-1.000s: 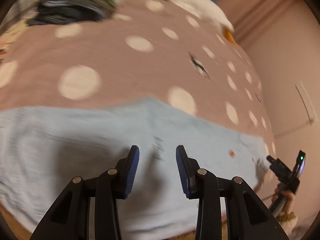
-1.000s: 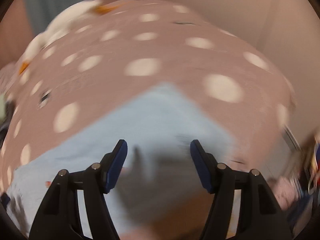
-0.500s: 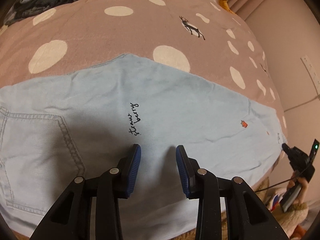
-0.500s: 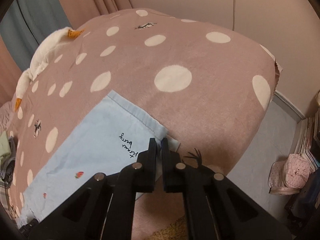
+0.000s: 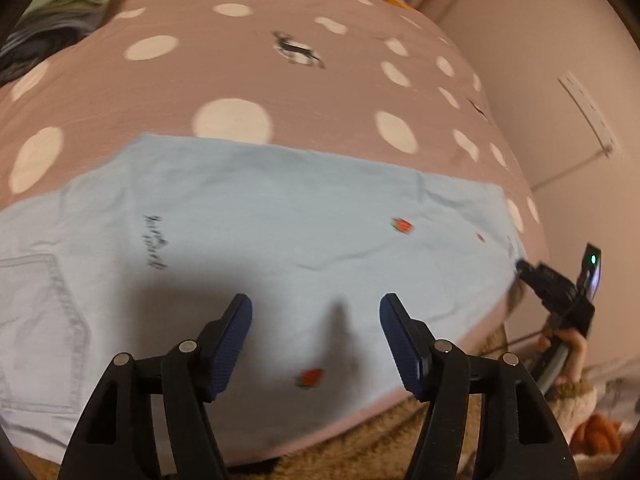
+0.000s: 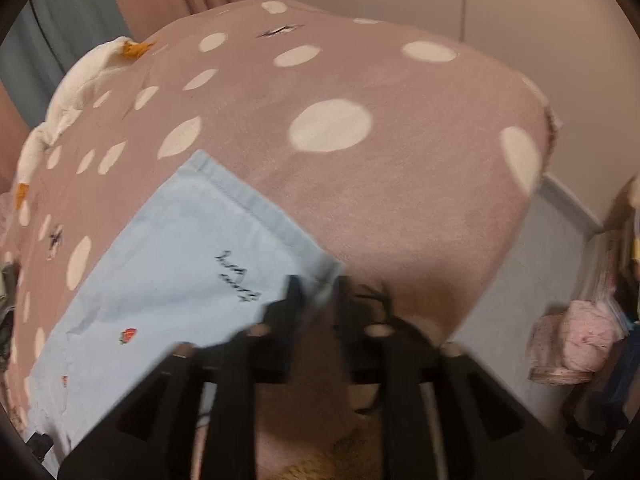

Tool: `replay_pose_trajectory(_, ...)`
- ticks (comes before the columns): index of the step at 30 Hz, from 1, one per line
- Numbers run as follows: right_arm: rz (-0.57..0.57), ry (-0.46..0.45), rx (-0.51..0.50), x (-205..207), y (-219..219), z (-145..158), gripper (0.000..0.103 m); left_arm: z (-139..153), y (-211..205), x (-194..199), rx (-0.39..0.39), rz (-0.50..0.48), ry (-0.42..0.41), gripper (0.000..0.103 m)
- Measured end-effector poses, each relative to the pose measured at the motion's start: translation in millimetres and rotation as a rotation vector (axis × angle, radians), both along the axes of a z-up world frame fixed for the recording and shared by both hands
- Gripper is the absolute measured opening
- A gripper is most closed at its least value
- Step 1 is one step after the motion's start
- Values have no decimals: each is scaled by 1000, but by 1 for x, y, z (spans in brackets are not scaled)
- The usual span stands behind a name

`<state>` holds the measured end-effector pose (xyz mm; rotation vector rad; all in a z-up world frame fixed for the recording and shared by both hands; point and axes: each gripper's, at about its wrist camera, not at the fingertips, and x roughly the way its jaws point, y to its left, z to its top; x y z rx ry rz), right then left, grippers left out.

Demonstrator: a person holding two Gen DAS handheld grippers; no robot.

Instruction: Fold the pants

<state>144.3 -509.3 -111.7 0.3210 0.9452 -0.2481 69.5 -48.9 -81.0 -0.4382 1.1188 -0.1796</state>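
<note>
The light blue pants (image 5: pixel 280 240) lie flat along the near edge of the dotted bedspread (image 5: pixel 240 72), seemingly folded only lengthwise, while the left gripper (image 5: pixel 316 340) opens empty above them and the right gripper (image 6: pixel 316 292) opens at their hem corner.
</note>
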Motion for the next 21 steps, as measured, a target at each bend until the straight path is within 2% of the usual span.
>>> replay_pose_trajectory(1,-8,-9,-16,-3,-2,2,51,-1,-3,0,-4,-12,0,66)
replay_pose_trajectory(3,-12,-27,6,-8,-8,5,51,-8,-8,1,-1,-18,15,67)
replay_pose_trajectory(6,22,-53,138,-7,-14,-1,52,-25,-10,3,-8,-14,56,67)
replay_pose_trajectory(8,56,-54,199,-1,-11,-10,53,-27,-9,0,-9,-6,50,67)
replay_pose_trajectory(10,61,-70,200,4,-7,-17,52,-25,-7,-1,-24,6,50,67)
replay_pose_trajectory(12,50,-89,190,7,-6,-18,42,-23,-4,-2,-47,12,60,67)
replay_pose_trajectory(13,30,-88,176,9,-6,-17,30,-22,-2,-3,-59,14,62,67)
replay_pose_trajectory(14,22,-94,170,11,-5,-16,22,-20,1,-5,-67,19,62,67)
replay_pose_trajectory(16,29,-107,191,15,-2,-15,14,-14,7,-9,-67,46,49,67)
replay_pose_trajectory(18,35,-134,182,12,2,-4,13,-4,17,-13,-61,81,14,67)
replay_pose_trajectory(21,79,-221,193,2,8,27,13,14,37,-21,-27,136,-45,67)
